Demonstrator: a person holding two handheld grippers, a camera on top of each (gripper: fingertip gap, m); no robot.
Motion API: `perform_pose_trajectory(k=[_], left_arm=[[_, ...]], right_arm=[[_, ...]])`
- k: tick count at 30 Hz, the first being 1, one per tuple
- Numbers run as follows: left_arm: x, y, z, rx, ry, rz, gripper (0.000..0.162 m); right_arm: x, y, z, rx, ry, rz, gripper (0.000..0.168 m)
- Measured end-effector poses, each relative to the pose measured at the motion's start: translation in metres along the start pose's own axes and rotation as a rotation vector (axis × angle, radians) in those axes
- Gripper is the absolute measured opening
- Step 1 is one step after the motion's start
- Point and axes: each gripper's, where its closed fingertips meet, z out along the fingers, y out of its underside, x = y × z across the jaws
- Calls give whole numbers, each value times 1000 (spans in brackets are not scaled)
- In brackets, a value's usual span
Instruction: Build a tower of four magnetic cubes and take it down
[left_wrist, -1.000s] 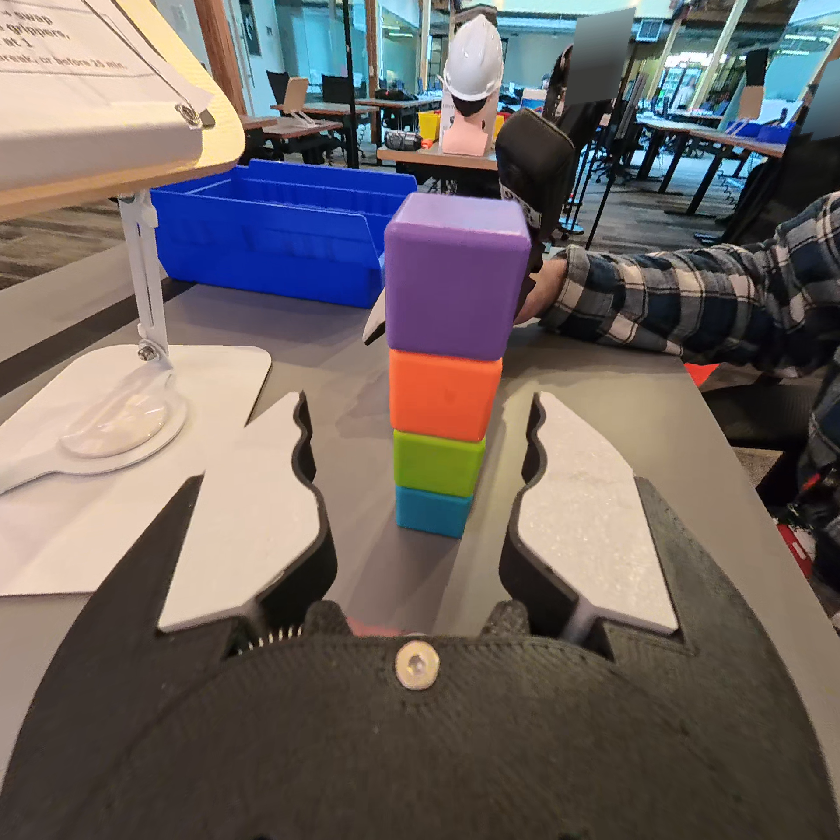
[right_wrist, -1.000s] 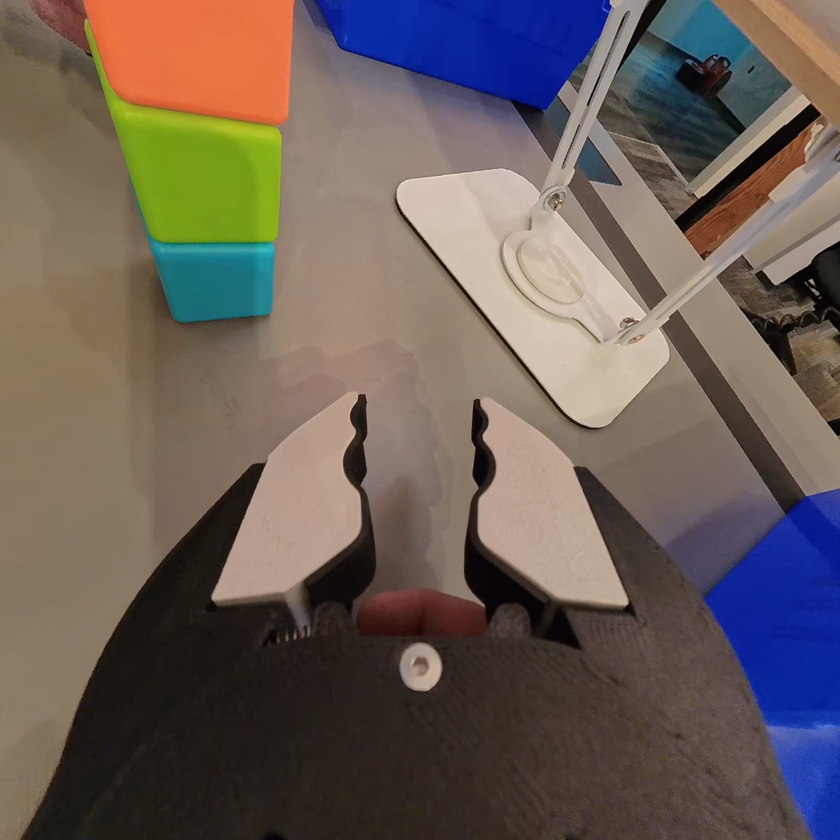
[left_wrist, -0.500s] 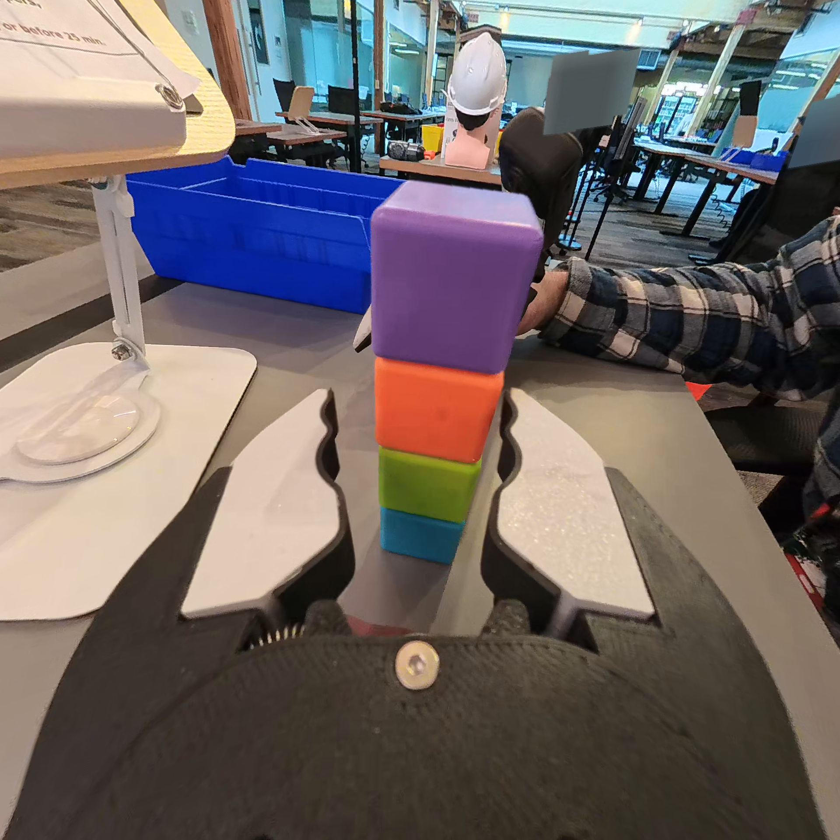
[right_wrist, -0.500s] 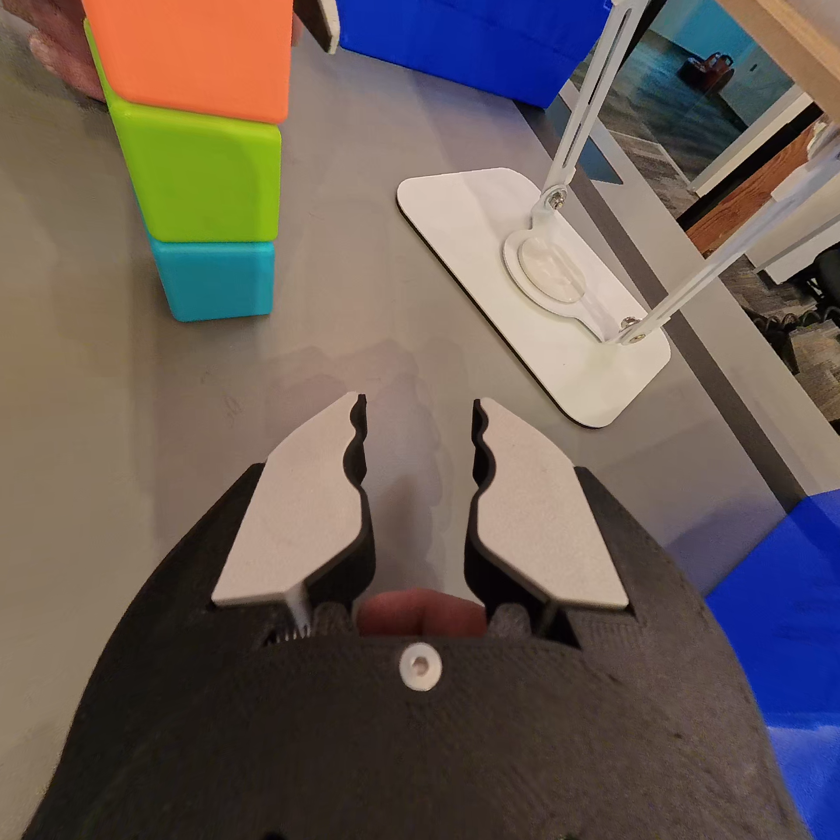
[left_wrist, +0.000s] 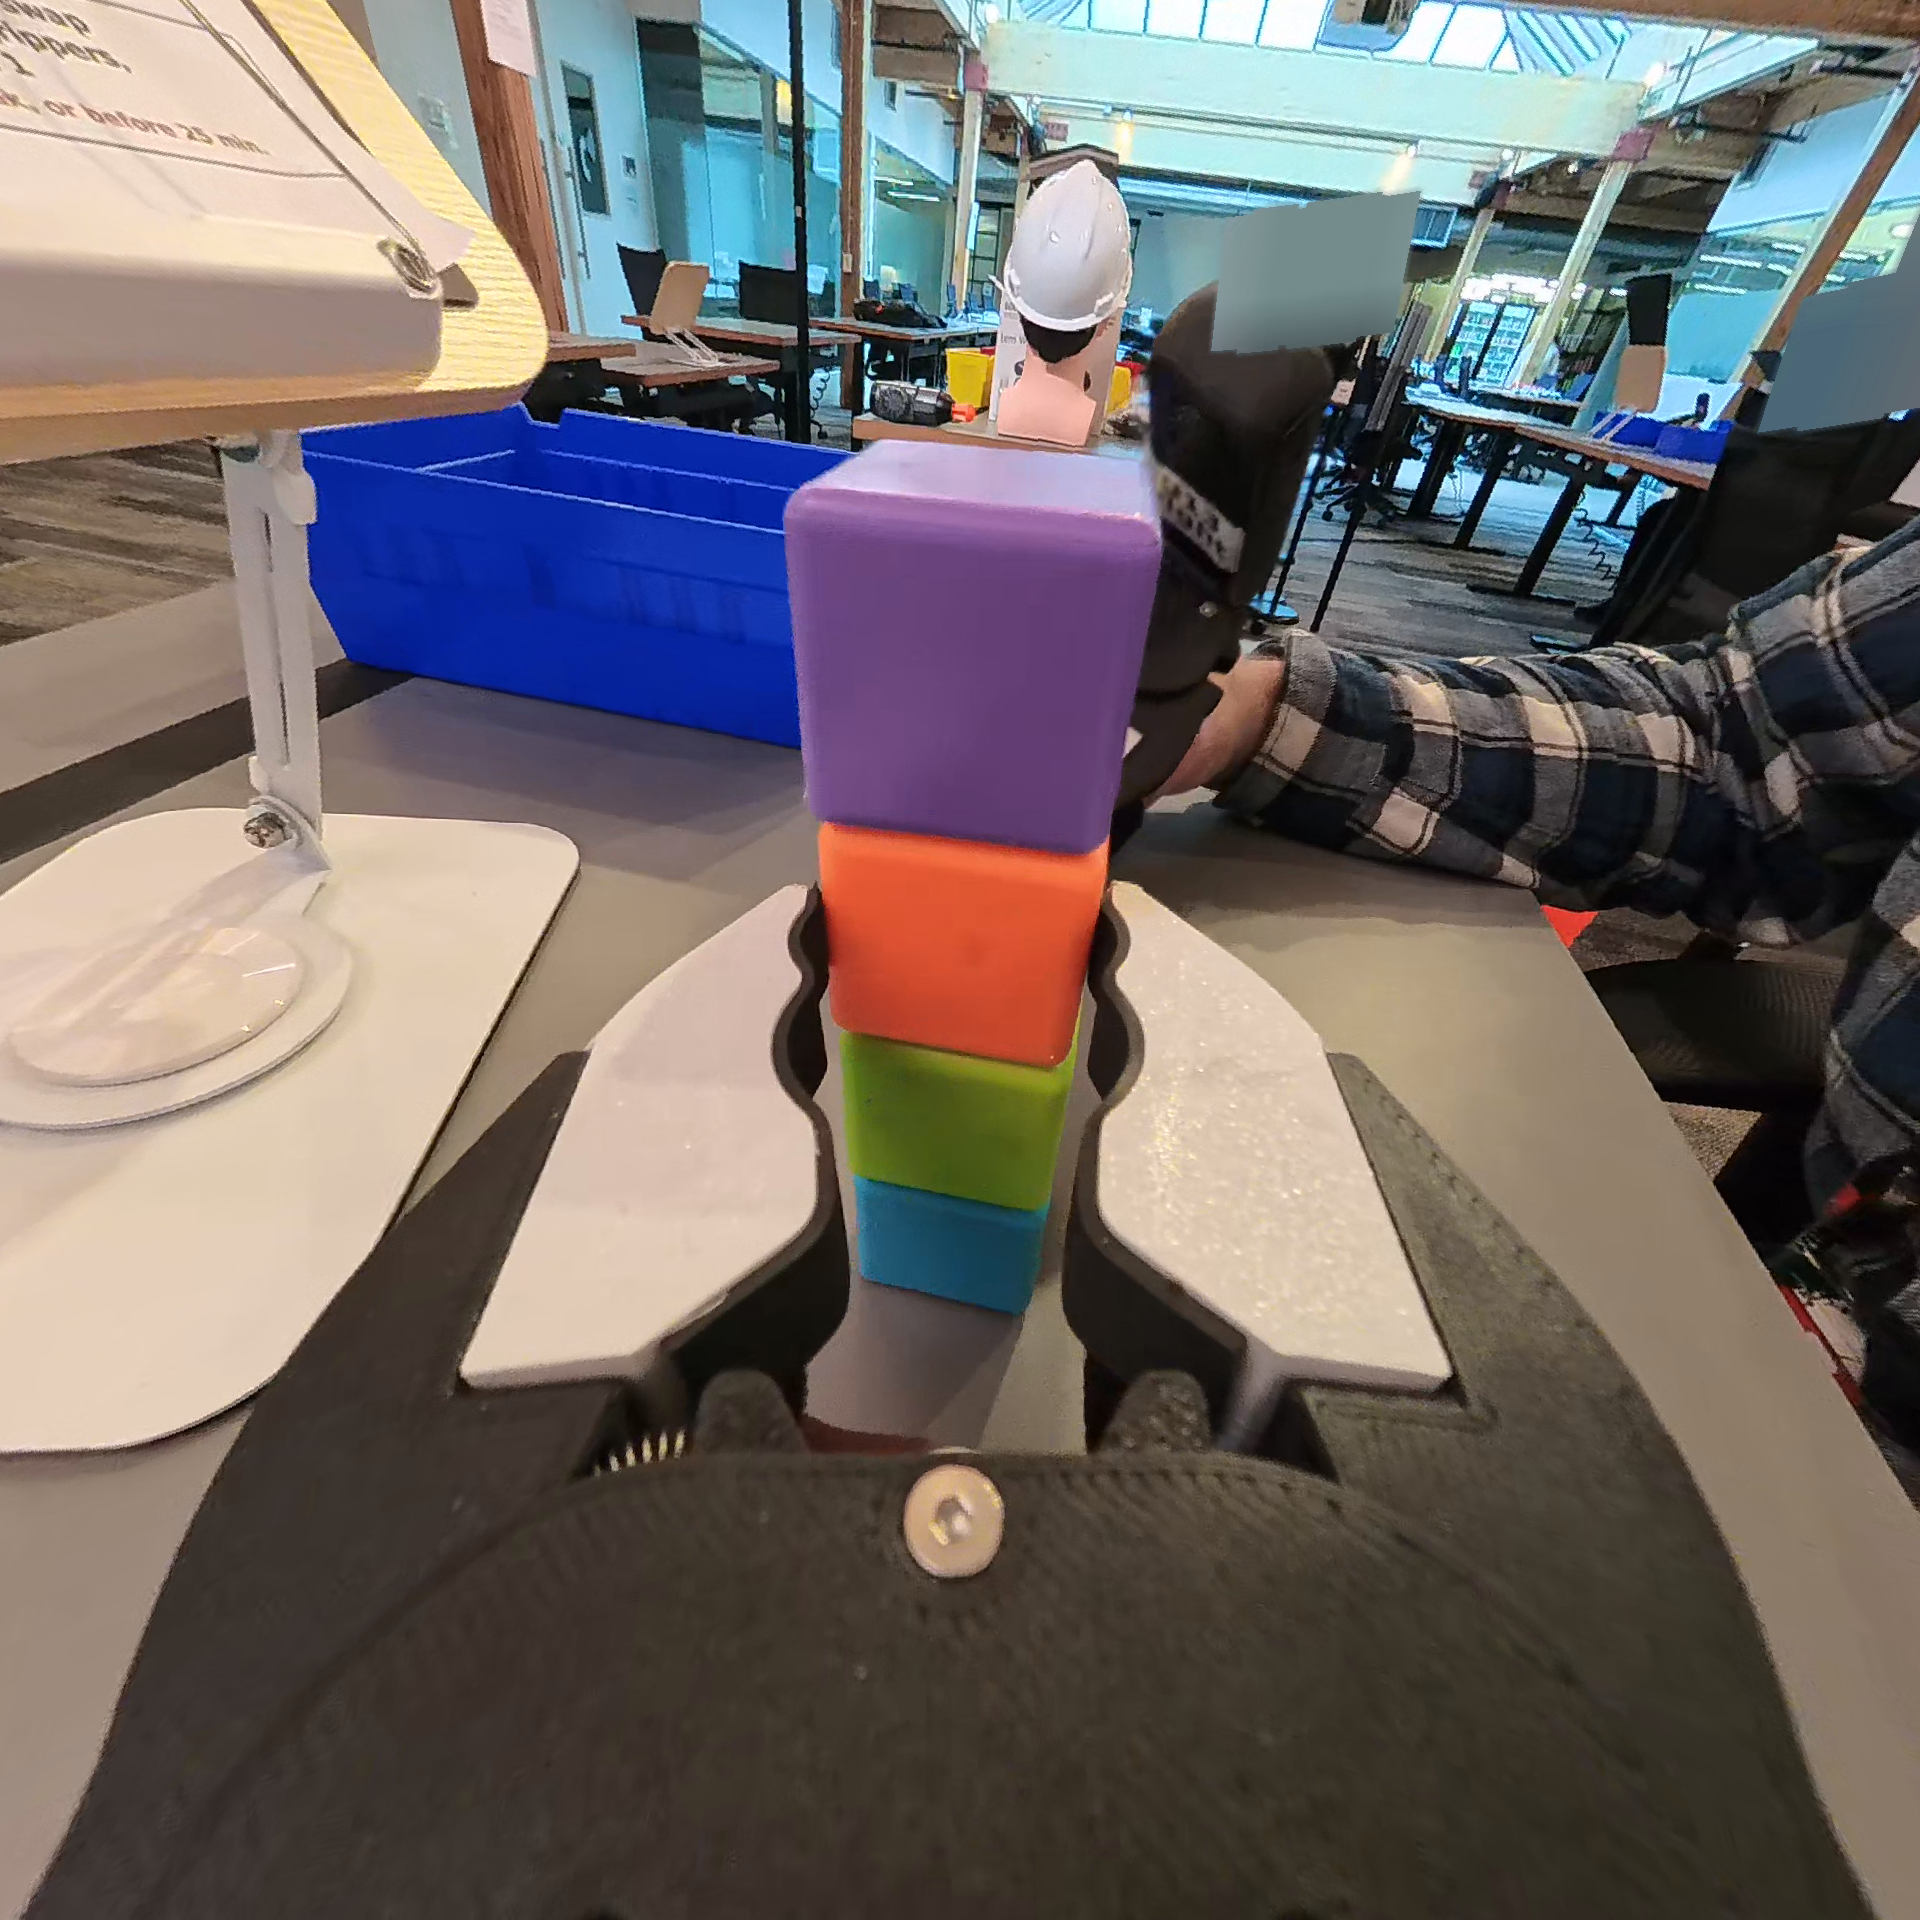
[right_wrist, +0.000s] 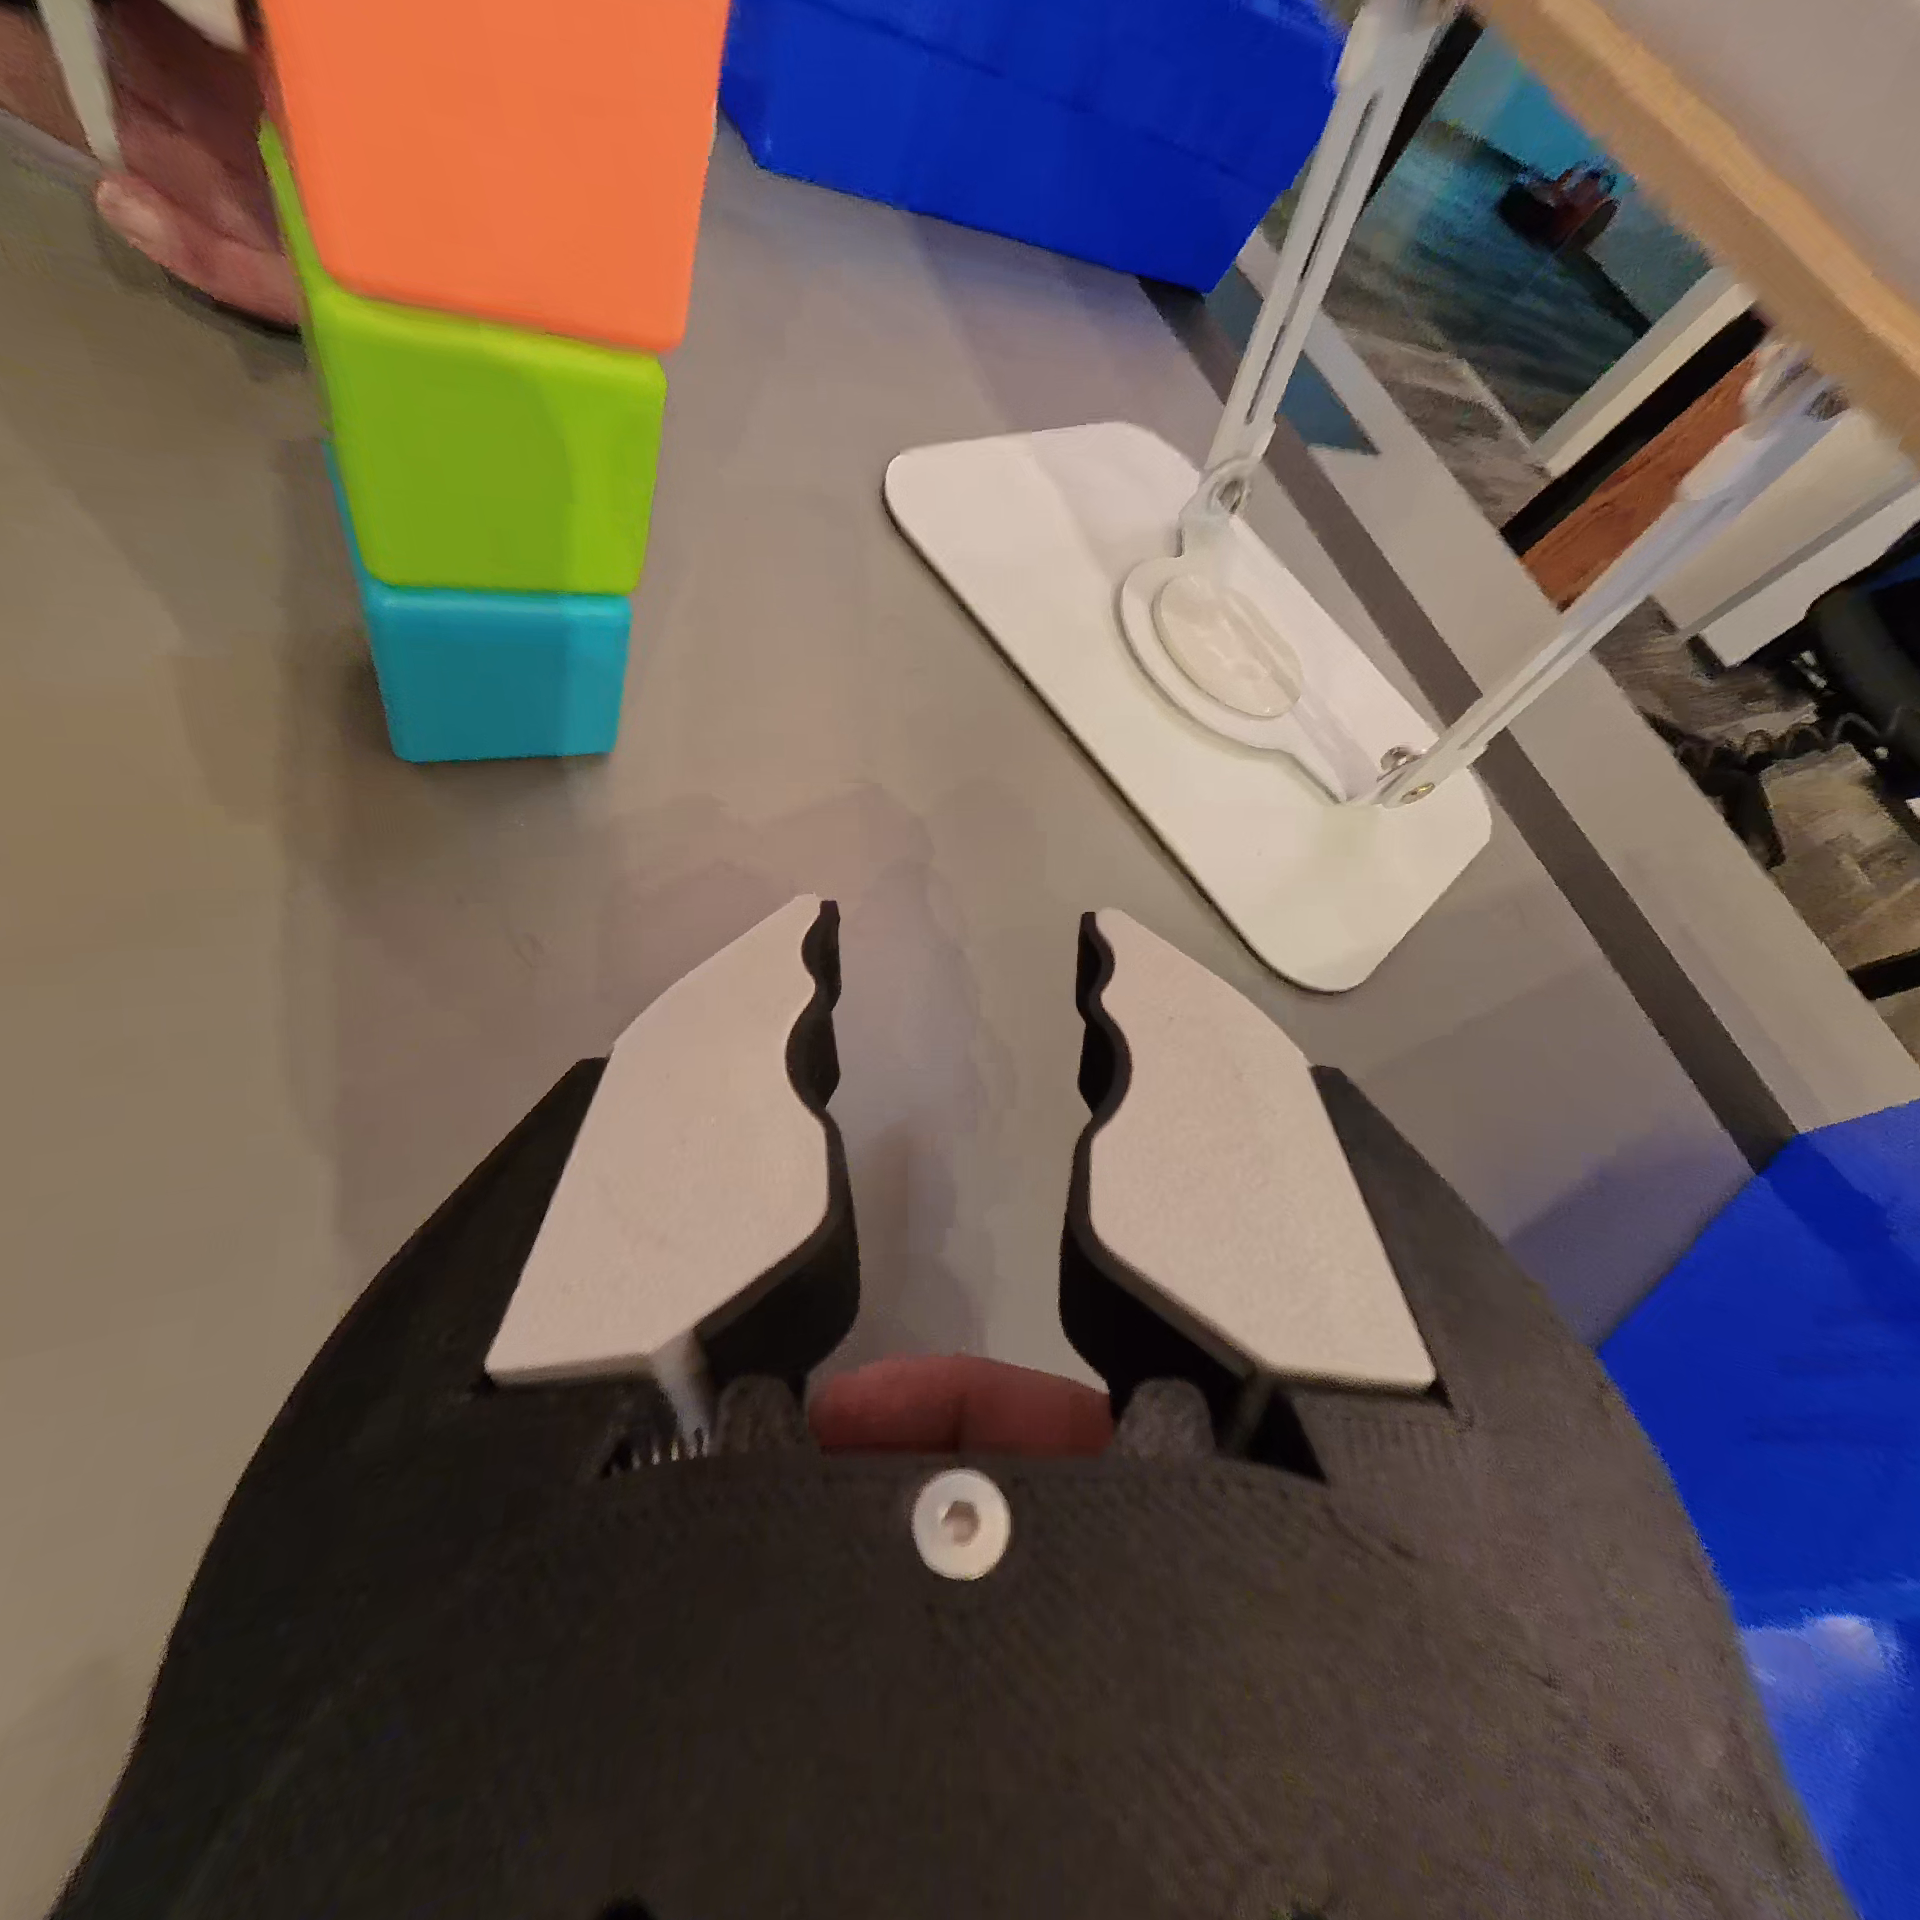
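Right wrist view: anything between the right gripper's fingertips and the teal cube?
Nothing: only bare grey table lies between the right gripper and the teal cube, as the right wrist view shows.

Bare grey table (right_wrist: 790, 810) lies open between the cube tower (right_wrist: 488, 436) and white stand base (right_wrist: 1049, 520).

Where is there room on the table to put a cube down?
Bare grey table lies between the tower and the right tool. It is crowded around the tower's orange cube, flanked by the left tool, and by the white stand.
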Motion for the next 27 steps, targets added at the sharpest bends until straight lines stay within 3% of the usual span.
perform_pose_trajectory(k=[9,11,14,22,27], left_arm=[[1,0,1,-3,6,16,48],[1,0,1,-3,5,19,48],[1,0,1,-5,7,27,48],[2,1,2,-13,4,42,48],[3,1,2,-16,2,48,48]], right_arm=[[-3,-94,-44,332,-135,152,44],[-11,-110,-45,288,-190,122,50],[-17,-125,-36,172,-255,97,75],[-32,-155,-17,-20,-358,30,72],[-39,-144,-9,-282,-430,-94,73]])
